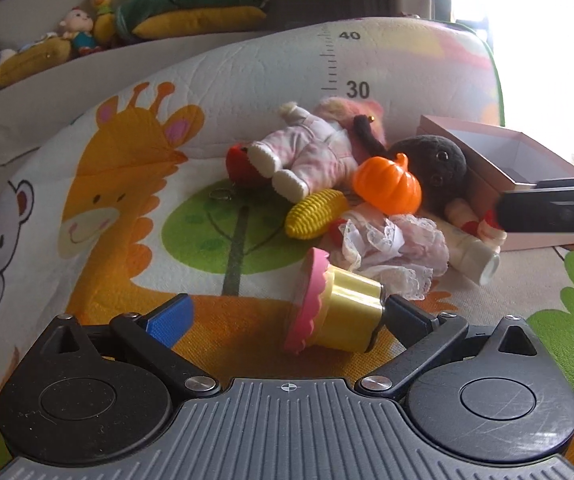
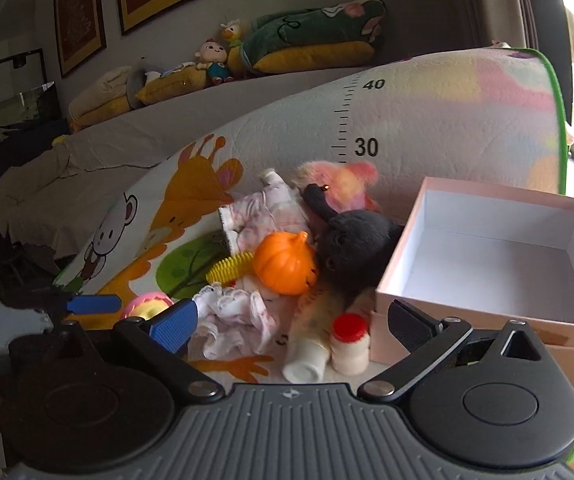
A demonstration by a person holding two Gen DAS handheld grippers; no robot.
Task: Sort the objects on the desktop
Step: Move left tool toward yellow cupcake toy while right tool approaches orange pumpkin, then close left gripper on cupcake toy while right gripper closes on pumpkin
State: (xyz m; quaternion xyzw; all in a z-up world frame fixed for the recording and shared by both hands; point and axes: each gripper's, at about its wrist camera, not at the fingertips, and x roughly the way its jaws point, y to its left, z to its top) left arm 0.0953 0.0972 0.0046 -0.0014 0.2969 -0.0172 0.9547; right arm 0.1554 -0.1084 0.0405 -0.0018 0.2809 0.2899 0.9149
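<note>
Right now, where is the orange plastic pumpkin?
In the left wrist view, the orange pumpkin lies centre-right in the toy pile, against the dark grey plush, just above the yellow corn.

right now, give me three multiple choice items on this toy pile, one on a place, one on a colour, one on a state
1. Where does the pumpkin lie?
A. inside the box
B. in the toy pile, left of the box
C. on the far shelf

2. What colour is the cap of the small bottle?
A. red
B. green
C. black

3. How does the left gripper stand?
A. shut on the pumpkin
B. open, with the toy cup lying between its fingers
C. out of sight

Answers:
1 B: the right wrist view shows the pumpkin among the toys, with the box to its right and nothing visible inside the box.
2 A: the cap is red on a white bottle.
3 B: in the left wrist view the fingers stand wide apart and the toy cup lies on its side on the mat between them, close against the black finger.
</note>
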